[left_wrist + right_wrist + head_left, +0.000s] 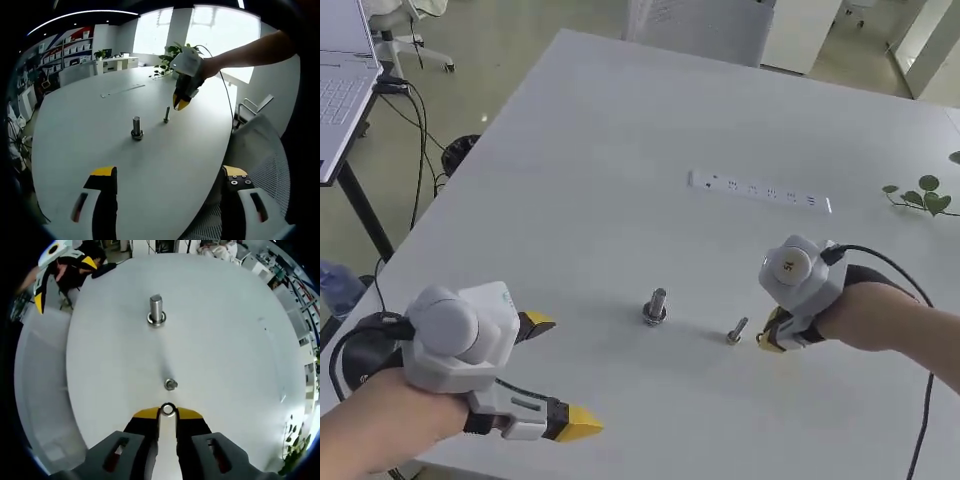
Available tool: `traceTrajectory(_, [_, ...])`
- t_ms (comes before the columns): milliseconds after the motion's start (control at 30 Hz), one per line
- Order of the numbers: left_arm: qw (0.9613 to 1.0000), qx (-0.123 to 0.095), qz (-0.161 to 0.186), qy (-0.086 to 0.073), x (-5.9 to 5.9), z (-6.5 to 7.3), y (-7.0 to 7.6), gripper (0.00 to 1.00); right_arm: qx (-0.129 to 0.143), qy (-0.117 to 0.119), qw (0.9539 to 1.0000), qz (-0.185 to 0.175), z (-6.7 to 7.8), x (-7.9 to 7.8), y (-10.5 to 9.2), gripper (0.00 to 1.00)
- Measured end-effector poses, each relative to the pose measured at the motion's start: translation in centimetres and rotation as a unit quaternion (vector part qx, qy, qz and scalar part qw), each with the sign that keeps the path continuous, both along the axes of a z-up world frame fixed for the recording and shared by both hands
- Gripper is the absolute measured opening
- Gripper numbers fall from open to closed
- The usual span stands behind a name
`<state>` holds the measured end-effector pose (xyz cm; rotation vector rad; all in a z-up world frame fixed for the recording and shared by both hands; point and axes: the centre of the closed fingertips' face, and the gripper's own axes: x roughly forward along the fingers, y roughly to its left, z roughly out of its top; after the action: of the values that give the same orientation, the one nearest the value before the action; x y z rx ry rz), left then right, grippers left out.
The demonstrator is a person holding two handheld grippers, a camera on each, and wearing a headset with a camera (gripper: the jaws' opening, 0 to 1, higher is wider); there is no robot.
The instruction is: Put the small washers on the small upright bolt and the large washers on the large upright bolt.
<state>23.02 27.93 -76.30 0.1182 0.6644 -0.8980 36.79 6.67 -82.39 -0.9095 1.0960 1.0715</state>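
In the right gripper view my right gripper (168,412) is shut on a small silver washer (168,405), pinched between its yellow tips. Just ahead of it the small bolt (171,384) stands upright on the white table. Farther on is the large upright bolt (156,310) with a washer ring at its base. From the head view, the right gripper (772,338) hovers just right of the small bolt (737,330), and the large bolt (656,305) is to its left. My left gripper (560,373) is open and holds nothing, near the table's front edge.
A white power strip (760,191) lies farther back on the table (620,160). Leaves of a plant (925,195) reach in at the right edge. A laptop (340,80) sits on a side desk to the left. A chair (700,25) stands beyond the far edge.
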Motion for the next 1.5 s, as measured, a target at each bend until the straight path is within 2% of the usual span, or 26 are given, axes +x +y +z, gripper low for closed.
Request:
traceTrajectory(333, [1.0000, 0.002, -0.003, -0.004, 0.1, 0.0, -0.2, 0.87, 0.007, -0.009, 0.9999, -0.002, 0.8, 1.1, 0.6, 0.12])
traceTrajectory(367, [1.0000, 0.001, -0.003, -0.003, 0.1, -0.1, -0.1, 0.88, 0.004, -0.015, 0.9999, 0.005, 0.9, 1.3, 0.6, 0.12])
traceTrajectory(633, [1.0000, 0.004, -0.001, -0.001, 0.0, -0.3, 0.2, 0.90, 0.012, -0.012, 0.9998, 0.009, 1.2, 1.4, 1.6, 0.12])
traceTrajectory(767, [1.0000, 0.004, -0.001, 0.007, -0.1, -0.6, 0.1, 0.91, 0.012, -0.011, 0.9998, 0.015, 1.2, 1.3, 2.0, 0.12])
traceTrajectory(833, [1.0000, 0.003, -0.002, 0.003, 0.0, -0.5, 0.1, 0.92, 0.016, -0.009, 0.9997, 0.015, 1.2, 1.3, 2.2, 0.12])
traceTrajectory(1100, [1.0000, 0.000, -0.004, 0.009, -0.2, -0.5, -0.1, 0.92, 0.017, -0.004, 0.9996, 0.021, 1.1, 1.3, 2.5, 0.12])
traceTrajectory(1500, [1.0000, -0.003, -0.001, 0.007, 0.0, -0.4, 0.0, 0.92, 0.013, -0.003, 0.9996, 0.026, 0.8, 1.2, 2.8, 0.12])
